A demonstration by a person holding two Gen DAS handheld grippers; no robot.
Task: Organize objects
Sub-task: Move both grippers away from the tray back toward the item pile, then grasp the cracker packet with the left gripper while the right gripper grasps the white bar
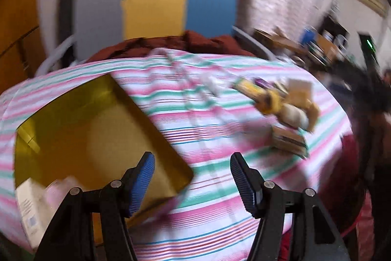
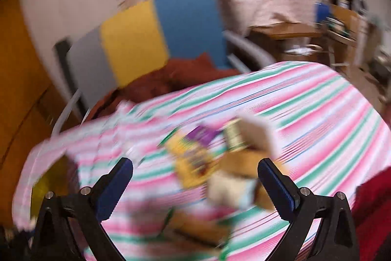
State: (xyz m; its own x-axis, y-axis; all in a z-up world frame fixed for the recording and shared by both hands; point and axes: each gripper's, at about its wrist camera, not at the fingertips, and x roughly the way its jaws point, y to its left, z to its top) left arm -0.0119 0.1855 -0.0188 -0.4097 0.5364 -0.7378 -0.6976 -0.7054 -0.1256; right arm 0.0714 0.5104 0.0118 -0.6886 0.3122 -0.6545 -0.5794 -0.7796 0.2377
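Both views are blurred by motion. A gold tray (image 1: 102,129) lies on the striped sheet at the left, with a pale box (image 1: 31,207) at its near left corner. My left gripper (image 1: 193,165) stands open over the tray's right corner, holding nothing. To the right sits a heap of small packets and boxes (image 1: 283,109), yellow, purple and tan. In the right wrist view the same heap (image 2: 220,163) lies just ahead of my open right gripper (image 2: 195,170), between its blue pads (image 2: 276,185). A sliver of the tray (image 2: 46,185) shows at the far left.
The bed's striped sheet (image 1: 220,212) fills the foreground. A rust-red blanket (image 1: 185,43) is bunched before the grey, yellow and blue headboard (image 1: 154,6). A cluttered wooden desk (image 2: 293,33) stands at the right. Red fabric (image 2: 374,202) lies at the bed's right edge.
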